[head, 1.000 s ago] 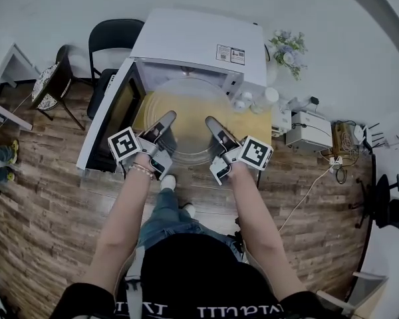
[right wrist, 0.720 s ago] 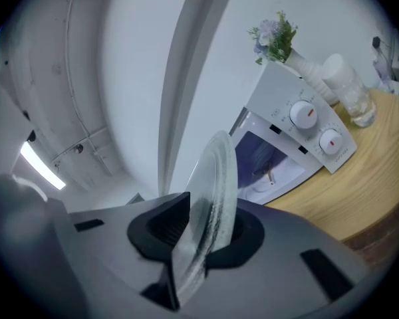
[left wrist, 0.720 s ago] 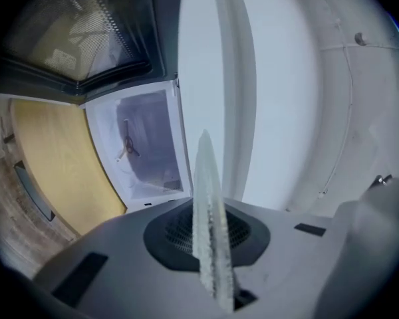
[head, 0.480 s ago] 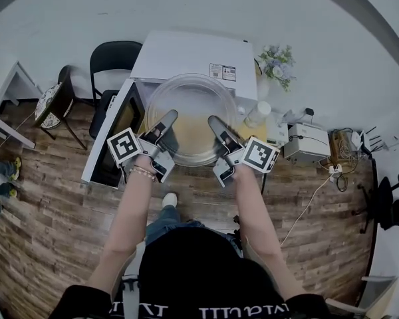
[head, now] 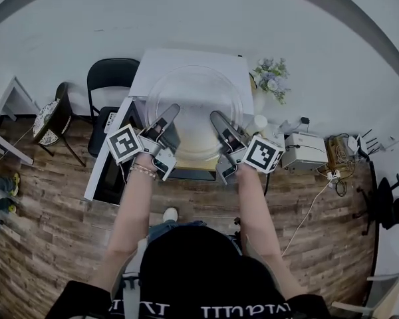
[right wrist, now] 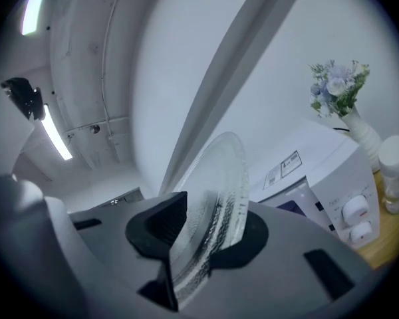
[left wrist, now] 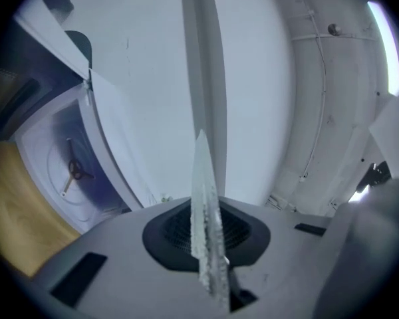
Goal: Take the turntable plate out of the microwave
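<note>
Left gripper (head: 171,113) is clamped tight on the plate (head: 194,85) rim mid-frame, but your right gripper (head: 217,117) jaws have just been opening on the rim, so that side could slip and drop.

No words can be read here. The white microwave (right wrist: 326,146) has a sticker (right wrist: 284,168) on top, but its print is too small. The person's black shirt (head: 199,271) has white letters (head: 206,309), too blurry to read.

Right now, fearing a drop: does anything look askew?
Yes. The turntable plate sits slanted between the right tongs, whose jaws have just been opening; the left tongs clamp its rim squarely.
</note>
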`<state>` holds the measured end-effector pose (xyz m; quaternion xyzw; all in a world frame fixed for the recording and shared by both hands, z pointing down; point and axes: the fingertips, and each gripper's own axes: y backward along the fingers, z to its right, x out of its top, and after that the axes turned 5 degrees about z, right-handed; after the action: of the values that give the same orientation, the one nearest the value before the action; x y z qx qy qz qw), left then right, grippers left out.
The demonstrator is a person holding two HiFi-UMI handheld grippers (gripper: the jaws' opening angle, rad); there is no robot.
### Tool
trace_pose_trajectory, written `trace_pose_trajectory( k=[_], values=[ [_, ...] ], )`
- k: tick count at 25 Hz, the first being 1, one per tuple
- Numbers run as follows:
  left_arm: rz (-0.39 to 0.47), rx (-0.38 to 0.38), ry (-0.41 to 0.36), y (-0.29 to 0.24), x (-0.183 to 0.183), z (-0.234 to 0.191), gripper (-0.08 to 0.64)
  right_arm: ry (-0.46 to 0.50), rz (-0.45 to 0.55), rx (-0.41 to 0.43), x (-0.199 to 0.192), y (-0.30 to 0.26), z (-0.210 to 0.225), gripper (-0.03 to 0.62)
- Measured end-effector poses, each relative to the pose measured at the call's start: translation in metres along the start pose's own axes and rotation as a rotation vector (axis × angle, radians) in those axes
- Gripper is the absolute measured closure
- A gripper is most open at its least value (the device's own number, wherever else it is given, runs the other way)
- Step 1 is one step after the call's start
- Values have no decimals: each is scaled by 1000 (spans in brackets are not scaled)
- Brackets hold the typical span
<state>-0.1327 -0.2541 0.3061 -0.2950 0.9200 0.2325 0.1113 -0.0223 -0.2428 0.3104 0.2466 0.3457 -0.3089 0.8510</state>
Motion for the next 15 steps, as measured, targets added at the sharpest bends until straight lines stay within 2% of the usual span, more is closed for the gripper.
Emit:
trace_pose_trajectory(
  k=[10, 15],
  values=[
    [-31, -156, -116, -38, 19, 56, 525, 168, 104, 49, 56, -6, -35, 477],
    [-13, -193, -152, -51, 31, 66, 505, 224, 130, 67, 73, -15, -43, 474]
  ],
)
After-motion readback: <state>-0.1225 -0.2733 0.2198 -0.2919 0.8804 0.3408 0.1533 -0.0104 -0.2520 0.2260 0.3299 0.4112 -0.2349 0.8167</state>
